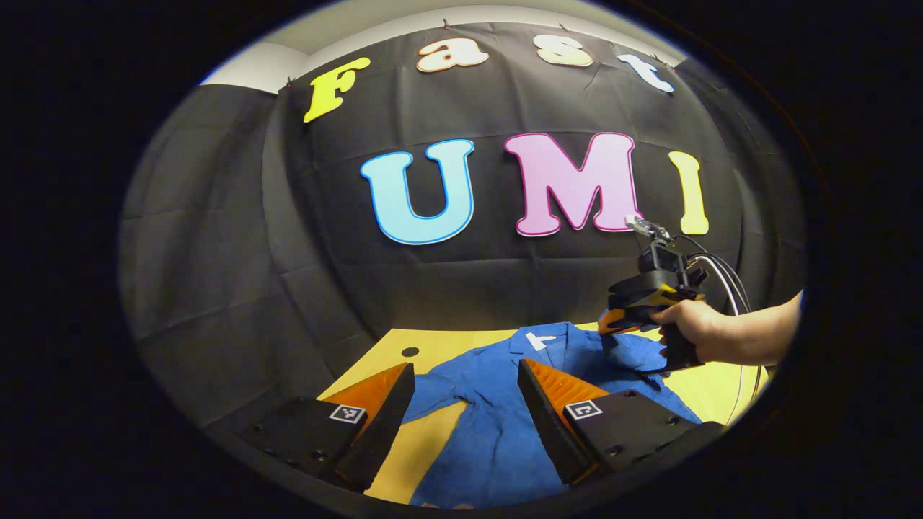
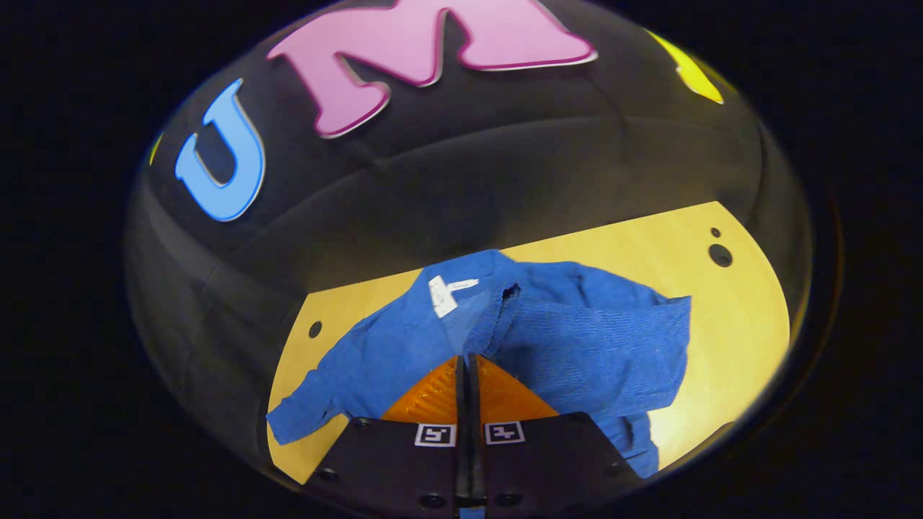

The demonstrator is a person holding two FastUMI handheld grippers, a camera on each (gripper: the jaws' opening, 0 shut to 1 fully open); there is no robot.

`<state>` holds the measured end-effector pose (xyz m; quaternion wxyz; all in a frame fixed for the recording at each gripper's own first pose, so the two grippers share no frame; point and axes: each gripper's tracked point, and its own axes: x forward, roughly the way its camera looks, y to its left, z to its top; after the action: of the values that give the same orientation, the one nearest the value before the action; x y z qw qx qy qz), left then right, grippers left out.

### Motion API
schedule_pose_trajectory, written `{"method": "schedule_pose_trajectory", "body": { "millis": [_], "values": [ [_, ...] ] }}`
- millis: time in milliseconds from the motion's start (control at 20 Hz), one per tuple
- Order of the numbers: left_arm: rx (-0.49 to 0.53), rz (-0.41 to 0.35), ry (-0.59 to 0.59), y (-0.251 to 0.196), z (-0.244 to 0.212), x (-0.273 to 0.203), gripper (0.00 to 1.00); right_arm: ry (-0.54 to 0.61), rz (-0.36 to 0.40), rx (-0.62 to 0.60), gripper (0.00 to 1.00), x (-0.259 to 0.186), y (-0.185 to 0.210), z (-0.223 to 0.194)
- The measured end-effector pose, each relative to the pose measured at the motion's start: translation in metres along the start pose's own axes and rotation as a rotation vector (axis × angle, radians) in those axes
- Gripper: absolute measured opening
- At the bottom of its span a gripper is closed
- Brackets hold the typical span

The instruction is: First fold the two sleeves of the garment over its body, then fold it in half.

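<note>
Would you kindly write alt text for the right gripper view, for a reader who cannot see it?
A blue shirt lies on a yellow table, one sleeve already folded across its body and the other spread out flat. The right gripper, fingers closed together, points at the folded sleeve near the collar, where a white label shows.

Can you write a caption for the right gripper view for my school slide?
The right gripper, closed, over a blue shirt on the yellow table.
</note>
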<state>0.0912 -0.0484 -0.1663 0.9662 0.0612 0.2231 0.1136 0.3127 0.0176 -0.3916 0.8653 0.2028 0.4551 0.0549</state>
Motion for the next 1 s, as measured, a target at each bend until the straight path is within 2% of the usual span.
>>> {"method": "schedule_pose_trajectory", "body": {
  "millis": [250, 350, 400, 500, 550, 600, 650, 800, 850, 900, 1000],
  "values": [
    [-0.047, 0.05, 0.008, 0.033, -0.013, 0.006, 0.83, 0.052, 0.079, -0.084, 0.01, 0.034, 0.079, -0.043],
    [-0.057, 0.067, 0.02, 0.043, -0.022, 0.009, 0.82, 0.068, 0.11, -0.128, 0.0, 0.047, 0.104, -0.059],
    [-0.058, 0.078, 0.026, 0.048, -0.026, 0.011, 0.86, 0.068, 0.123, -0.155, 0.0, 0.054, 0.115, -0.065],
    [-0.061, 0.095, 0.027, 0.058, -0.03, 0.012, 0.83, 0.058, 0.128, -0.211, 0.01, 0.063, 0.131, -0.074],
    [-0.063, 0.103, 0.029, 0.063, -0.033, 0.013, 0.83, 0.062, 0.134, -0.223, 0.06, 0.064, 0.137, -0.078],
    [-0.064, 0.113, 0.034, 0.068, -0.035, 0.015, 0.83, 0.069, 0.146, -0.224, 0.29, 0.066, 0.145, -0.083],
    [-0.069, 0.133, 0.036, 0.076, -0.037, 0.016, 0.83, 0.069, 0.151, -0.224, 0.41, 0.067, 0.151, -0.086],
    [-0.115, 0.164, 0.029, 0.09, -0.04, 0.024, 0.83, 0.047, 0.144, -0.281, 1.0, 0.062, 0.143, -0.084],
    [-0.125, 0.173, 0.031, 0.095, -0.045, 0.027, 0.83, 0.035, 0.137, -0.301, 0.94, 0.053, 0.14, -0.084],
    [-0.13, 0.186, 0.033, 0.101, -0.049, 0.032, 0.83, 0.012, 0.139, -0.31, 0.99, 0.045, 0.137, -0.079],
    [-0.139, 0.217, 0.044, 0.117, -0.059, 0.042, 0.83, -0.04, 0.144, -0.323, 0.98, 0.028, 0.126, -0.07]
  ]
}}
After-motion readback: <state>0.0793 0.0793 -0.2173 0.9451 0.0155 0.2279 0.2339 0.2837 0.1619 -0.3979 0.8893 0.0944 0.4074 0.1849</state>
